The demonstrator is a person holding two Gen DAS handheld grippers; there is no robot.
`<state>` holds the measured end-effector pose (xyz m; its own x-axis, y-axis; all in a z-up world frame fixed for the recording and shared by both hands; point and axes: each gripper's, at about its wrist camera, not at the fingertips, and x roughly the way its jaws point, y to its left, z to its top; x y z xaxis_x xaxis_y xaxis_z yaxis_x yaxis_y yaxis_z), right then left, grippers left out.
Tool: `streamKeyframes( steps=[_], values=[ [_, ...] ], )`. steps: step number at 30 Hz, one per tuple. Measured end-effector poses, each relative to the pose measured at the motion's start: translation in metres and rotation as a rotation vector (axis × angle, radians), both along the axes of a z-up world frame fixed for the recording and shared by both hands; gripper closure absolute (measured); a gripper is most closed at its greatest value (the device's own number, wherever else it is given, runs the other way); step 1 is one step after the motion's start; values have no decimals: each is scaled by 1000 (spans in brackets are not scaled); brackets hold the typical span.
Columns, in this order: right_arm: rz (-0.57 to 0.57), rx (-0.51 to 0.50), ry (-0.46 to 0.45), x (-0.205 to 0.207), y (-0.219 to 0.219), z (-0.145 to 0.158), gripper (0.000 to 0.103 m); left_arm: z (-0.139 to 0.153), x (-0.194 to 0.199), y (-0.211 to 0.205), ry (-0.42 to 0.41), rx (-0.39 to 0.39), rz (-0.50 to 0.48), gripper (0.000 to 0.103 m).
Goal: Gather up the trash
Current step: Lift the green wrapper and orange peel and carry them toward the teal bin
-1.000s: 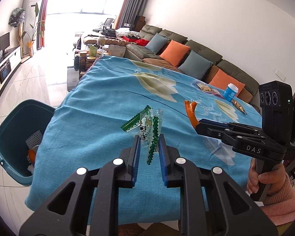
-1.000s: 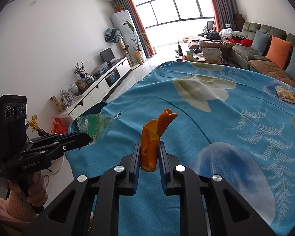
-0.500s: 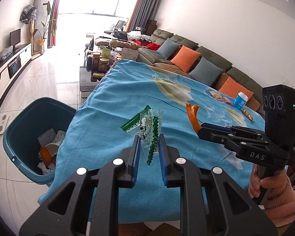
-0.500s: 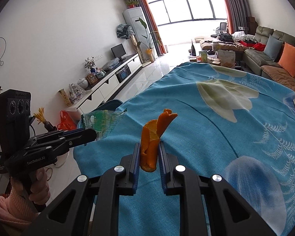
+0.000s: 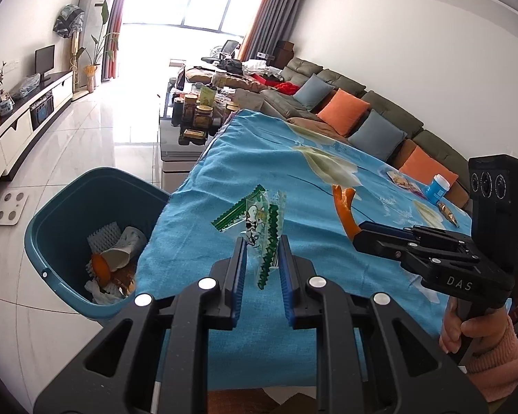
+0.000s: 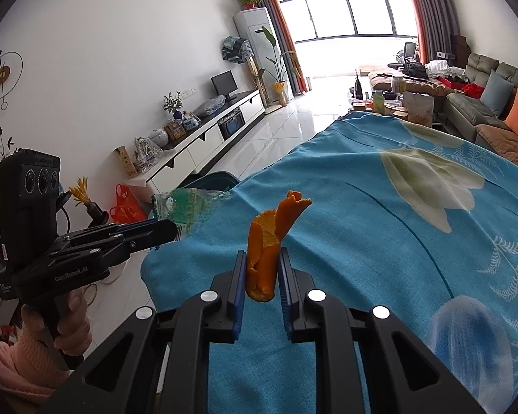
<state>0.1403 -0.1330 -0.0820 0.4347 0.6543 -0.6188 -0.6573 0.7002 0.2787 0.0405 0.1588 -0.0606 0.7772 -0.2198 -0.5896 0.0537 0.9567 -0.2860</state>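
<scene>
Teal bin [image 5: 65,207] beside blue tablecloth [image 5: 293,172]

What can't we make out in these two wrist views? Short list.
- Teal bin, left wrist view: the near wall hides its bottom; in the right wrist view only a sliver of rim shows behind the tablecloth.
- Green wrapper: print too small to read.
- Small items by the blue cup: too small to identify.
- Orange peel: its lower part is hidden between the right hand-held gripper pads.
- Table under the cloth: fully covered.
</scene>
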Motion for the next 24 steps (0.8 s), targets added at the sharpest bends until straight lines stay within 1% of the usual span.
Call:
streamKeyframes(
  steps=[24],
  values=[
    [65, -13, -3, 4, 38, 0, 87, -1, -11, 35, -3, 4, 95, 84]
  ],
)
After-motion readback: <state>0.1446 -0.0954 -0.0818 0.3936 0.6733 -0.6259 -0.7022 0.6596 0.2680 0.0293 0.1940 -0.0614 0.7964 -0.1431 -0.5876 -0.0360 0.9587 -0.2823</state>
